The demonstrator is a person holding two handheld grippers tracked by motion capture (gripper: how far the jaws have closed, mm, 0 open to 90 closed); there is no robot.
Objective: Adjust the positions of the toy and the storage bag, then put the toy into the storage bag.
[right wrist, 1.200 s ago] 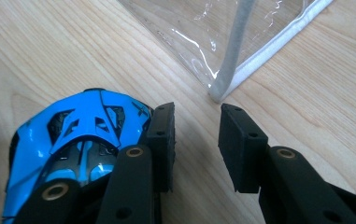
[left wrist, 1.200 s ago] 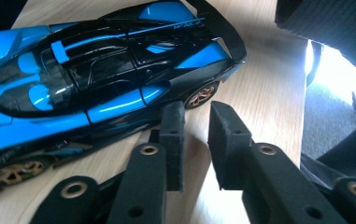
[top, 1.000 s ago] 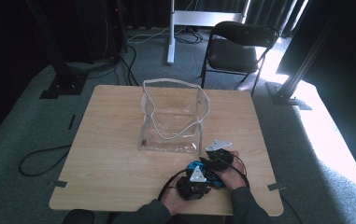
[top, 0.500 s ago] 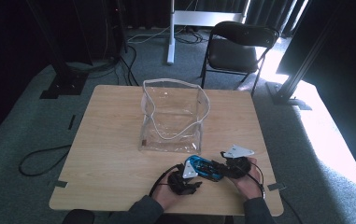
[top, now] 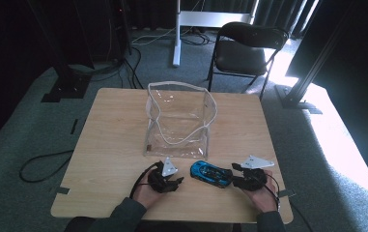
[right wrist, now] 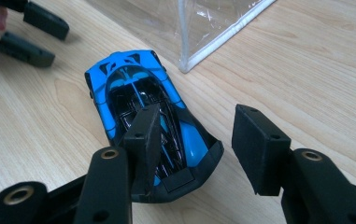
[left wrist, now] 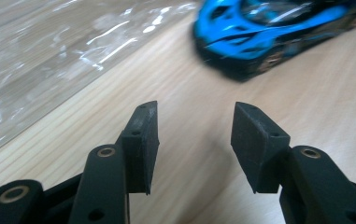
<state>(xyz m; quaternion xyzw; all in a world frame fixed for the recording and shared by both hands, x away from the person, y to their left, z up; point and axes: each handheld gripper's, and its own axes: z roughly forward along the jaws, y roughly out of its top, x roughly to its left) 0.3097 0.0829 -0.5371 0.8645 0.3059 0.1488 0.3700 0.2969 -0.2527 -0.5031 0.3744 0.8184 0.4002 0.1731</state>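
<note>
Blue toy car (top: 211, 172) lies on the table (top: 114, 145), just in front of the clear plastic bag (top: 177, 121), between both grippers. Left gripper (left wrist: 194, 140) has just been opening, holding nothing; right gripper (right wrist: 196, 140), also parted, has been narrowing with one pad over the car's tail. Better to straddle the body squarely before squeezing.

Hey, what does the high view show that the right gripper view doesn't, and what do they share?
High view alone: the whole wooden table, a black folding chair beyond it, grey carpet, floor cables, both forearms. Right gripper view alone: the right gripper up close, jaws open, one jaw above the toy car's rear with no grip visible. Both: the blue toy car on the table, the clear plastic bag and the left gripper.
</note>
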